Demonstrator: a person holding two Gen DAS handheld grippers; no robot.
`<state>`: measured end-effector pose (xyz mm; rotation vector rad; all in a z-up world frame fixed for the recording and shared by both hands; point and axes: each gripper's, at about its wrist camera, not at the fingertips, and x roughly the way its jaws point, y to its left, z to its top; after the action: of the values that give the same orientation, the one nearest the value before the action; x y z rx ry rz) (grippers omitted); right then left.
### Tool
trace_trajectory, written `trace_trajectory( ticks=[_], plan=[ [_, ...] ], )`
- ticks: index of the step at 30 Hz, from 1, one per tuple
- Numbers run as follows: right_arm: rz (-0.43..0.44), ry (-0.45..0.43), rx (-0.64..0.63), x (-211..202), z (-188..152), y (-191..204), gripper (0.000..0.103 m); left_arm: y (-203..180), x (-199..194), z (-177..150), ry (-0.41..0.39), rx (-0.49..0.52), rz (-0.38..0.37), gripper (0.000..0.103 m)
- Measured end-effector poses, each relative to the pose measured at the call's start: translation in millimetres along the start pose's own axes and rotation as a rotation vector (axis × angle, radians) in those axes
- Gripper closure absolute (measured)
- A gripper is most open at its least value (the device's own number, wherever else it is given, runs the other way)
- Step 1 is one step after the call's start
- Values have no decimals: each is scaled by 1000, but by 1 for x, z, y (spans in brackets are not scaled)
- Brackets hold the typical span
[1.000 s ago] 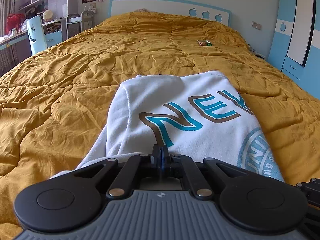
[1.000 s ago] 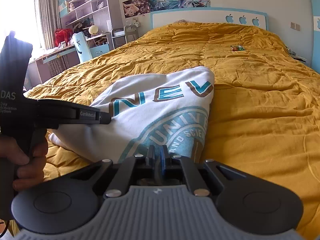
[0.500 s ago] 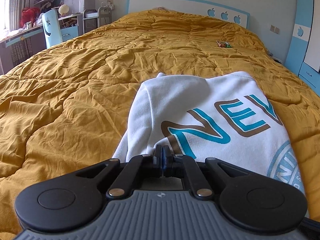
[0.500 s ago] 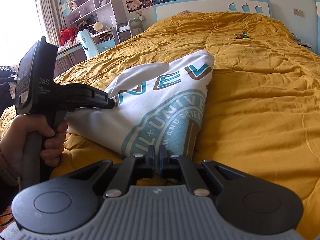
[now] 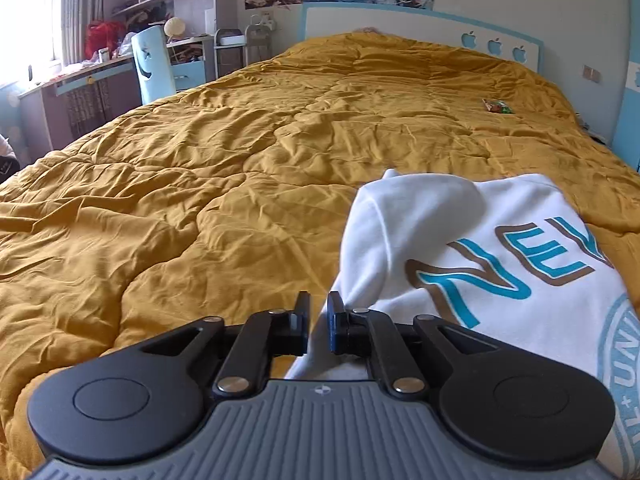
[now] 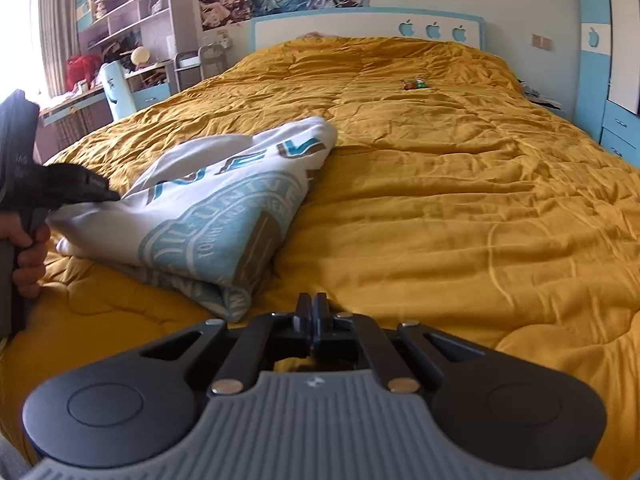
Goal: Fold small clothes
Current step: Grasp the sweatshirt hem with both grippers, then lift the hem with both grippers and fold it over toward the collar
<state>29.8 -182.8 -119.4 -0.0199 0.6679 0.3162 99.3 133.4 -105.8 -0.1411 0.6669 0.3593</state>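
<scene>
Mustard quilt (image 5: 224, 184) covers the bed; folded white shirt (image 5: 500, 264) lies at its near edge. Left hand-held gripper (image 5: 318, 326) has just been opening, cloth edge loose between its jaws. Right hand-held gripper (image 6: 311, 320) clenched, empty. Advise withdrawing clear without dragging the fold.

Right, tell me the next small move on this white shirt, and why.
Probably draw the left gripper back off the white shirt. Its jaws have just been opening and stand parted, the hem lying loose by one pad. The right gripper is shut on nothing, clear of the shirt, which lies doubled over on the quilt.
</scene>
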Motion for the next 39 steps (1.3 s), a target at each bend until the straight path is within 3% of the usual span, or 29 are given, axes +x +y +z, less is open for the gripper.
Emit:
trace_trajectory(
  ticks=[2, 5, 7, 8, 10, 12, 15, 20, 21, 25, 27, 31, 32, 33, 34, 35, 37, 39],
  plan=[
    [-8, -26, 59, -4, 3, -12, 103, 17, -2, 3, 13, -68, -74, 90],
    [-3, -50, 112, -5, 7, -18, 98, 32, -16, 6, -49, -117, -157, 90],
    [20, -39, 116, -1, 7, -15, 97, 31, -28, 9, -108, -99, -217, 88],
    [28, -33, 106, 1, 5, -13, 96, 29, -32, 10, -116, -90, -262, 82],
    [36, -22, 58, 6, 3, -2, 87, 22, -32, 10, -97, -66, -370, 73],
    [32, -17, 6, 9, 0, 7, 83, 11, -25, 6, -56, -26, -415, 71],
    [20, -16, -13, 12, -3, 12, 83, -6, -9, -7, 2, 18, -369, 68],
    [29, -4, 14, 17, -6, 7, 84, -9, -6, -18, -17, 38, -327, 67],
    [28, -4, 13, 17, -7, 7, 84, -6, -5, -17, -14, 19, -330, 67],
    [24, -8, -5, 18, -8, 8, 83, 17, -4, -19, -11, -105, -337, 89],
    [28, -8, -1, 18, -8, 7, 83, 32, -4, -20, -15, -193, -351, 89],
    [41, -9, 12, 19, -8, 4, 78, 60, 3, -18, 57, -328, -437, 89],
    [44, -8, 12, 19, -9, 5, 77, 64, 2, -17, 68, -343, -432, 87],
    [46, -6, 5, 20, -9, 5, 73, 67, -1, -15, 74, -340, -373, 78],
    [47, -4, -5, 21, -8, 6, 71, 70, -3, -13, 74, -324, -318, 50],
    [48, -3, -14, 21, -8, 7, 69, 73, -7, -12, 65, -306, -248, 37],
    [54, -2, -19, 20, -8, 8, 67, 84, -10, -8, 42, -277, -232, 40],
    [78, -5, -3, 19, -6, 5, 63, 98, -11, -1, 65, -258, -304, 38]
  ],
)
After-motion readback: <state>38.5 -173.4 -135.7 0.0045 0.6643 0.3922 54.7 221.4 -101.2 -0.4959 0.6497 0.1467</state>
